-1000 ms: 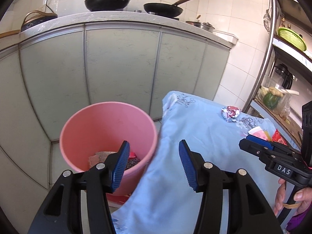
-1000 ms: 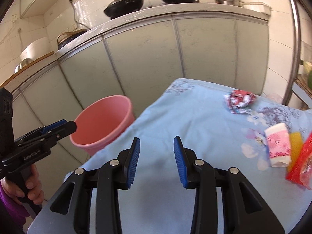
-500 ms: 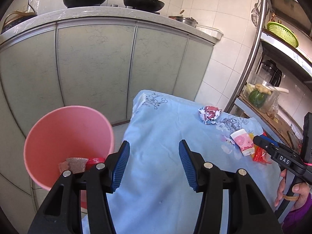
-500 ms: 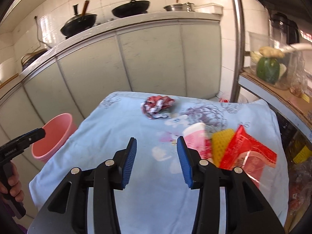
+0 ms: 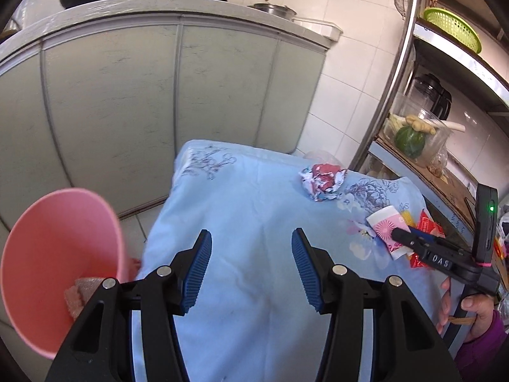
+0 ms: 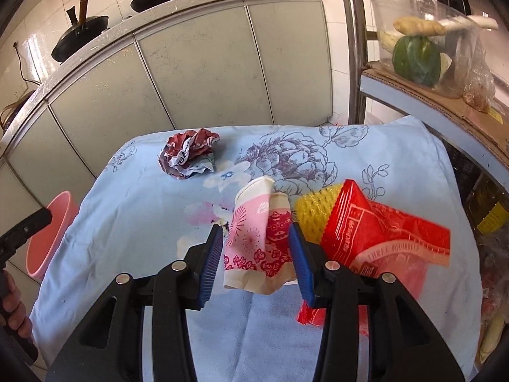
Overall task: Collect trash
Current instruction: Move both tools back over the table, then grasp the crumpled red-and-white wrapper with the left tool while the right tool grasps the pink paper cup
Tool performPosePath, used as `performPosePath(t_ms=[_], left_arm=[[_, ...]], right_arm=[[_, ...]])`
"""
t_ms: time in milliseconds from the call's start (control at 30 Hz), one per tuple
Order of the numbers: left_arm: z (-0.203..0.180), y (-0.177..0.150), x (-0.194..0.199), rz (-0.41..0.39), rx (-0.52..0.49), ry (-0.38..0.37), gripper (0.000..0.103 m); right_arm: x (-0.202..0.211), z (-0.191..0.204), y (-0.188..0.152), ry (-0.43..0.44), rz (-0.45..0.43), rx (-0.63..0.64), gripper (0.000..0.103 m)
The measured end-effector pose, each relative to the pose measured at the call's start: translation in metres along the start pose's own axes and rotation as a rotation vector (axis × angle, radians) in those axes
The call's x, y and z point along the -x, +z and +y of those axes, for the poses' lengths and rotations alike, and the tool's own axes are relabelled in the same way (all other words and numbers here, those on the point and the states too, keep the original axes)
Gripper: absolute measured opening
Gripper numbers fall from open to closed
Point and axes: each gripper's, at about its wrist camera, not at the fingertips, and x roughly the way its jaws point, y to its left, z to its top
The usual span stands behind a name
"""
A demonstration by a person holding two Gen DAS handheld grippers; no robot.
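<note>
A crushed pink paper cup point(image 6: 257, 238) lies on the blue floral cloth point(image 6: 127, 210), between the open jaws of my right gripper point(image 6: 256, 265). A yellow mesh piece point(image 6: 313, 211) and a red plastic wrapper point(image 6: 381, 238) lie right of it. A crumpled red-and-white wrapper point(image 6: 187, 152) lies farther back. My left gripper point(image 5: 249, 270) is open and empty over the cloth's near left part. The pink bin point(image 5: 57, 267) stands on the floor at the left with some trash inside. The right gripper point(image 5: 413, 242) shows in the left wrist view over the cup point(image 5: 386, 226).
Grey kitchen cabinets point(image 5: 159, 95) with pans on top stand behind the table. A metal shelf rack point(image 6: 445, 95) with a cardboard liner, a green squash and a clear container stands at the right. The bin also shows in the right wrist view point(image 6: 51, 235).
My right gripper has swung right and closed in on the pink cup, which now lies between its jaws. My left gripper has turned right, away from the bin, toward the table.
</note>
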Motion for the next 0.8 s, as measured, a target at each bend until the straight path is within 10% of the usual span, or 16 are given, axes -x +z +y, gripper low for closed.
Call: performPosePath(t_ms=[333, 800], left_arm=[[-0.044, 0.041, -0.068, 0.061, -0.055, -0.111, 0.052], [-0.080, 0.080, -0.151, 0.083, -0.082, -0.081, 0.052]], right_arm=[[0.000, 0.011, -0.005, 0.016, -0.001, 0.068, 0.028], [0.001, 0.006, -0.005, 0.063, 0.002, 0.045, 0.026]])
